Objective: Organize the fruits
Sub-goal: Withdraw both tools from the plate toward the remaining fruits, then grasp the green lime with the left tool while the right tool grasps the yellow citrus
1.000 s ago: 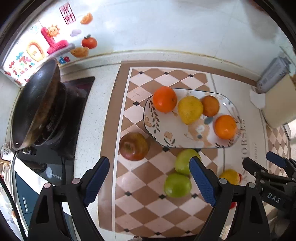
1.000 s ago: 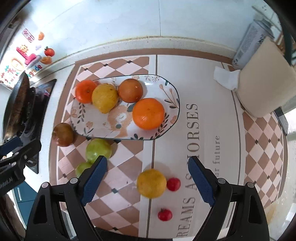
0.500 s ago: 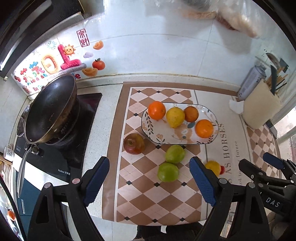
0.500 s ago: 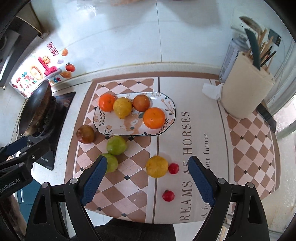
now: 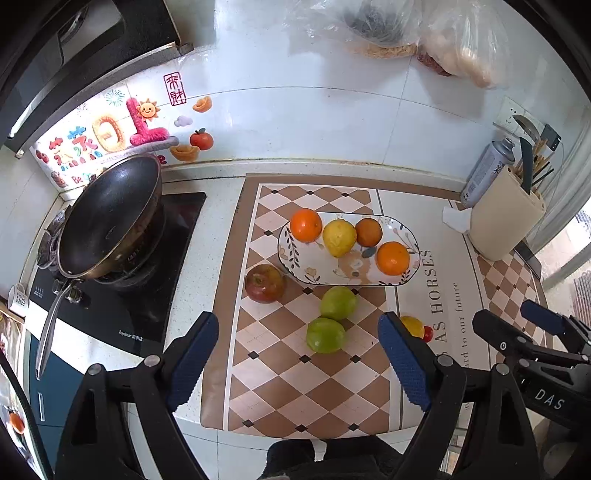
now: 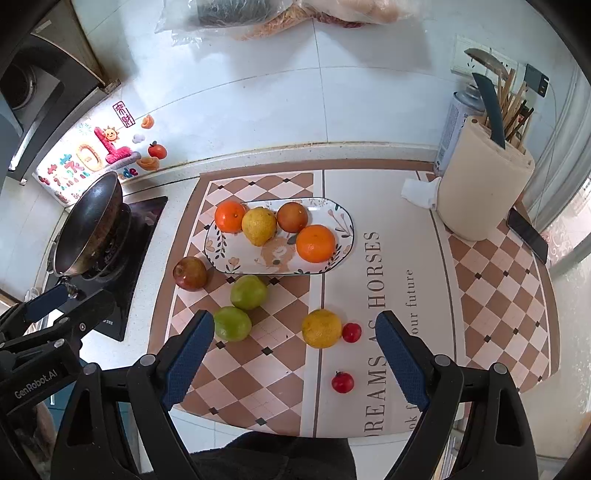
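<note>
An oval patterned plate [image 6: 340, 216] on the checked mat holds two oranges [image 6: 316, 243], a yellow pear [image 6: 258, 226] and a brownish orange [image 6: 291, 217]. In front of it lie a red apple [image 6: 190, 273], two green apples [image 6: 248, 291] [image 6: 232, 324], a yellow citrus [image 6: 321, 328] and two cherry tomatoes [image 6: 351, 332] [image 6: 342, 382]. The plate [image 5: 295, 254] and red apple [image 5: 264, 283] also show in the left wrist view. My left gripper [image 5: 299, 358] and right gripper [image 6: 295, 358] are both open and empty, held high above the counter's front edge.
A wok [image 5: 107, 218] sits on the black stove [image 5: 155, 306] at left. A beige utensil holder [image 6: 480, 188] with knives, a spray can [image 6: 456, 122], a crumpled tissue [image 6: 419, 192] and a phone [image 6: 526, 234] stand at right. Plastic bags [image 5: 406, 29] hang on the tiled wall.
Both grippers have risen and pulled back from the fruit, so the counter looks smaller and farther. Both stay open. No fruit has moved.
</note>
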{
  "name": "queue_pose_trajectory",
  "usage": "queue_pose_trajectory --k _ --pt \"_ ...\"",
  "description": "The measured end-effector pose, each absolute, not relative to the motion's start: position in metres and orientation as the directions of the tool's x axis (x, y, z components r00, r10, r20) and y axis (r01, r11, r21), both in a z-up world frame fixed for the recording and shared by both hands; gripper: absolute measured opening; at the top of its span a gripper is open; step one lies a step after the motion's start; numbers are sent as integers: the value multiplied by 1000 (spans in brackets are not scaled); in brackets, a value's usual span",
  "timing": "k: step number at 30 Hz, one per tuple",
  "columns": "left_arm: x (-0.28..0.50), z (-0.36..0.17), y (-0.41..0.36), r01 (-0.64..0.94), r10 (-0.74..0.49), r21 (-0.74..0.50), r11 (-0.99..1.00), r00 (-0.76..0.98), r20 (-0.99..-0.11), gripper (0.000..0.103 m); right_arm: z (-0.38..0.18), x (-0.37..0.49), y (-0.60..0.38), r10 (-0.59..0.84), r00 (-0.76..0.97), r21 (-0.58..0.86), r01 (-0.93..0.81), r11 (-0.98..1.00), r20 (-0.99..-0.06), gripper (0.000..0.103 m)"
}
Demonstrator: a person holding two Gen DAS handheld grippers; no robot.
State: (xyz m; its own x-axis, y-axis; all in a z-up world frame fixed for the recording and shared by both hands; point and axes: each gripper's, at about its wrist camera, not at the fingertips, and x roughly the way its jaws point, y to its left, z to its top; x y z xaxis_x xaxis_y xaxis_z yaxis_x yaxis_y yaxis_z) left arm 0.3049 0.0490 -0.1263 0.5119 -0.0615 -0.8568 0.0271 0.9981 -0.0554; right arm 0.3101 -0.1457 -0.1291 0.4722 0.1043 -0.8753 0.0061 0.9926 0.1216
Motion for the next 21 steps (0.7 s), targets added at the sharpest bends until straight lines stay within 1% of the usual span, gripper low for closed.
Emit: queue_pose_trajectory --k 5,6,7,8,12,15,17,21 --pt "313 -135 51 10 -62 -66 998 487 -871 89 -137 314 -151 139 468 159 4 987 -873 91" --pt "317 -140 52 6 -63 -69 998 472 -879 92 -142 317 -156 164 463 191 11 982 -871 91" --pt "320 -145 53 1 -71 -80 997 459 -886 97 -147 320 -161 180 459 214 21 977 -870 91" --pt "323 -151 56 -8 -79 -93 996 449 -890 100 -153 322 -166 195 456 236 34 971 -869 91" --pt "338 -188 63 -57 -45 -72 996 385 -922 100 -198 337 -187 210 385 265 96 959 -899 91" --pt "344 -217 63 -64 -21 -44 997 328 -944 100 -243 348 -191 242 294 285 113 952 -925 72" --pt "349 -239 60 -64 -29 -48 997 276 -961 100 -264 352 -188 248 253 282 108 953 -935 71" --pt "361 -282 56 -93 -87 -104 990 165 -982 100 -301 362 -179 241 193 265 107 958 -951 70"
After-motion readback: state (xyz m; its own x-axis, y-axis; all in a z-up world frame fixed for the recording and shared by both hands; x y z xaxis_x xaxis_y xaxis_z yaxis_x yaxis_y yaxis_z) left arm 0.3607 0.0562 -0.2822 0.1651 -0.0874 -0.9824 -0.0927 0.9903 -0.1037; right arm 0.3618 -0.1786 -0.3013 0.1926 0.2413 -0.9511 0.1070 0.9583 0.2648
